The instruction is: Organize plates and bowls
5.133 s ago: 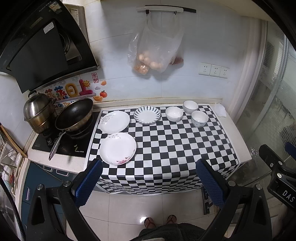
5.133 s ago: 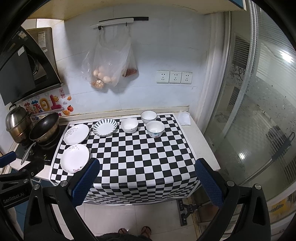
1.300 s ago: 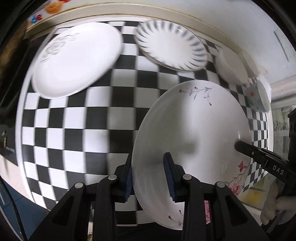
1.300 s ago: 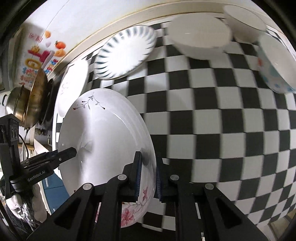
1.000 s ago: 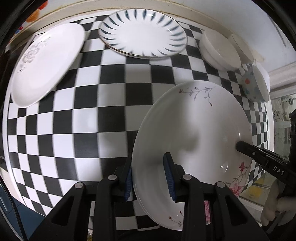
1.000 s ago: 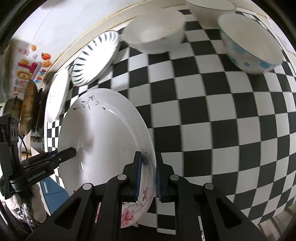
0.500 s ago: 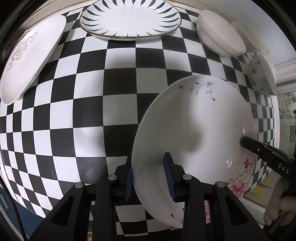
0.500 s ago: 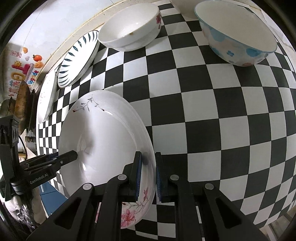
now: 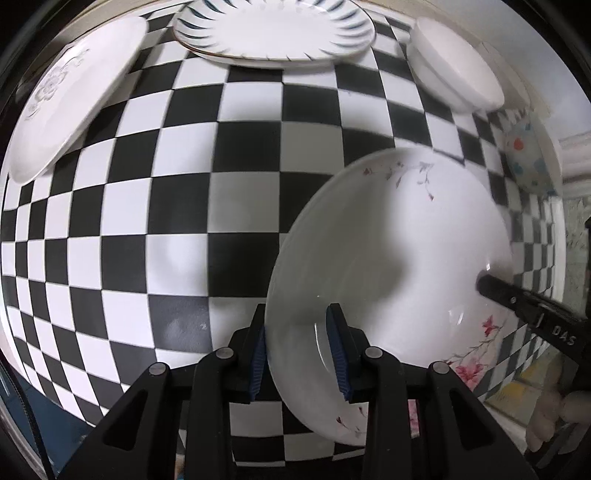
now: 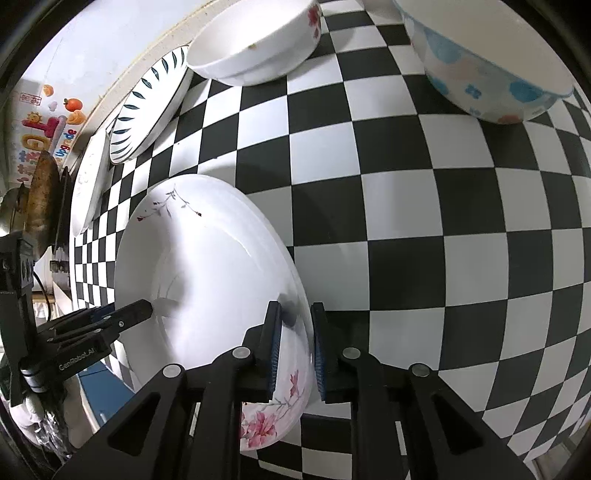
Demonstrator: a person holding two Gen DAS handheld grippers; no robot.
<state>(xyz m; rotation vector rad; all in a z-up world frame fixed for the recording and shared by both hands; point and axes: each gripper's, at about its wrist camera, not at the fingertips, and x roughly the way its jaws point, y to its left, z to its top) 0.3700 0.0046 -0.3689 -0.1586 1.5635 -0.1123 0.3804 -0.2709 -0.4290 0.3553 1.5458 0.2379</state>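
The large white ceramic plate with pink blossoms [image 9: 388, 251] is held just above the black-and-white checkered cloth [image 9: 177, 206], near its front edge, and slightly tilted. It is clamped at opposite rims: the left gripper [image 9: 300, 350] is closed on the near-left rim and the right gripper [image 10: 296, 354] on the other side. Carrying appears to be the step in hand; next, an even lowering onto a chosen spot is called for, with both tongs released together. Behind it lie the white plate with a grey flower print [image 9: 70, 96], the blue-striped white plate [image 9: 273, 33], the plain white bowl [image 10: 255, 44] and the white bowl with blue and orange spots [image 10: 487, 62]. The path toward the bowls is narrow, so a knock could be risked.
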